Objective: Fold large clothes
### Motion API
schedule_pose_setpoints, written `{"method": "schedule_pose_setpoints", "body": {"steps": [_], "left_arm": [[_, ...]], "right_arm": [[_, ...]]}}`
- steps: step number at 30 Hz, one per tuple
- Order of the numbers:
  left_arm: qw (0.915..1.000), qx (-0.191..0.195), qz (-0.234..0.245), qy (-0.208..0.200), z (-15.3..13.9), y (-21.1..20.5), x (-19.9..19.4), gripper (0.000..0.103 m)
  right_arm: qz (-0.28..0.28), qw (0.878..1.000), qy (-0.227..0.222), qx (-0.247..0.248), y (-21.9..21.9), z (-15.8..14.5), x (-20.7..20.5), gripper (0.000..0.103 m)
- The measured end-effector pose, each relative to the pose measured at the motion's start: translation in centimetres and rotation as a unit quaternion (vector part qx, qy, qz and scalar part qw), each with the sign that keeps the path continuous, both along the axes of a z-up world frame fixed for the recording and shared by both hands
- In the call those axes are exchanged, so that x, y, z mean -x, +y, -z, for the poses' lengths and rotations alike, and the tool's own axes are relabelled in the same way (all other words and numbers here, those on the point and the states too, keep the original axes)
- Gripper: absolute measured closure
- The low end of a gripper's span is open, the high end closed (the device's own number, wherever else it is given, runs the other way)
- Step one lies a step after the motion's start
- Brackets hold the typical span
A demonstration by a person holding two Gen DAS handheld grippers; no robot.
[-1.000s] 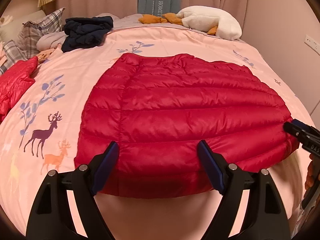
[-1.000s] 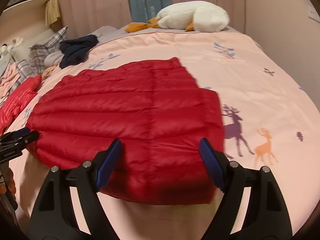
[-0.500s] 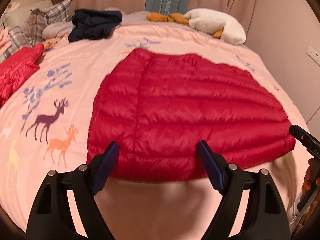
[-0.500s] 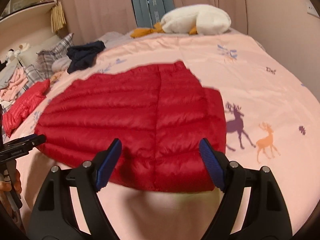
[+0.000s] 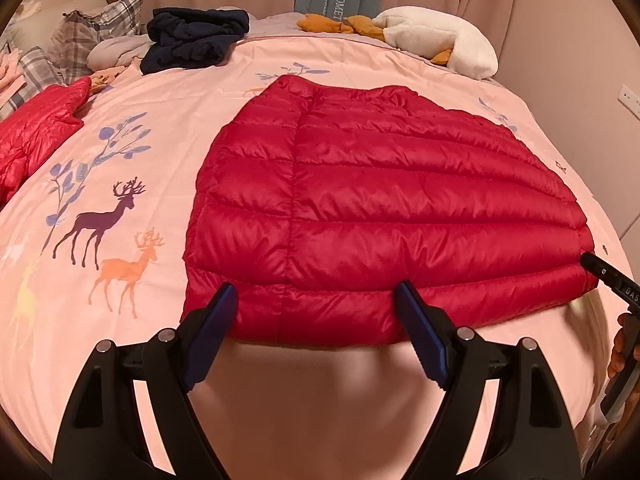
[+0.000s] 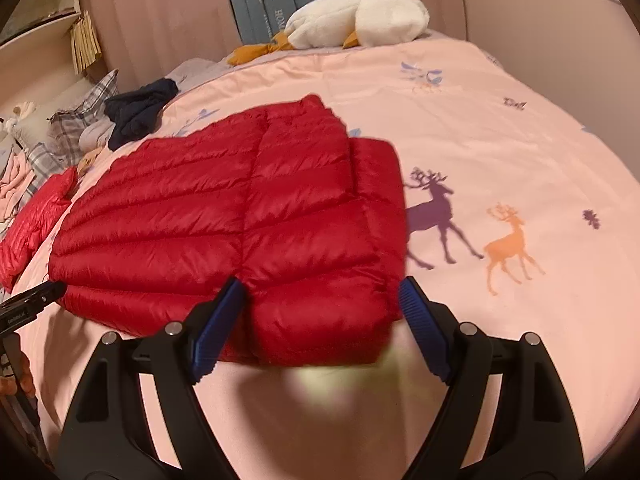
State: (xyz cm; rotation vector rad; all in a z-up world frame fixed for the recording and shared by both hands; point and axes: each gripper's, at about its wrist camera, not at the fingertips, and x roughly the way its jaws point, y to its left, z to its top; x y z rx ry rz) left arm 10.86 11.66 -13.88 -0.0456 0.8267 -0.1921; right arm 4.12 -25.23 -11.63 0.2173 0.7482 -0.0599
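A red quilted down jacket (image 5: 380, 216) lies flat on the pink bed cover, its near hem facing me. It also shows in the right wrist view (image 6: 240, 232), with a folded layer at its right side. My left gripper (image 5: 316, 312) is open, its blue pads either side of the near hem towards the jacket's left, holding nothing. My right gripper (image 6: 320, 308) is open around the near right corner, holding nothing. The right gripper's tip (image 5: 608, 280) shows at the jacket's right edge in the left wrist view.
The pink bed cover (image 5: 100, 216) carries deer prints. A second red jacket (image 5: 36, 132) lies at the left. A dark navy garment (image 5: 192, 40), plaid pillows (image 5: 92, 36) and a white goose plush (image 5: 440, 40) sit at the back. A wall (image 5: 580, 60) stands right.
Both grippers have drawn back and risen a little, then come closer to the near hem again. The jacket lies as before. Both stay open.
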Motion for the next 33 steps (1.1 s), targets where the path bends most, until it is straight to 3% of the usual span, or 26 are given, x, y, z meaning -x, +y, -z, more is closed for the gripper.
{"method": "schedule_pose_setpoints", "body": {"steps": [6,13,24,33], "left_arm": [[0.9999,-0.001,-0.011,-0.012,-0.7,0.6,0.4,0.021],[0.9995,-0.010,-0.030,0.008,0.7,1.2,-0.6,0.021],[0.9986,0.004,-0.050,0.016,0.6,2.9,-0.4,0.021],[0.9982,0.004,-0.056,0.023,1.2,3.3,-0.8,0.021]], "right_arm": [[-0.007,1.000,-0.026,-0.006,0.2,-1.5,0.5,0.021],[0.003,1.000,0.011,-0.011,-0.3,0.3,-1.0,0.021],[0.023,1.000,-0.002,-0.009,-1.4,-0.5,0.0,0.021],[0.027,0.999,0.022,-0.015,-1.8,0.9,-1.0,0.021]]}}
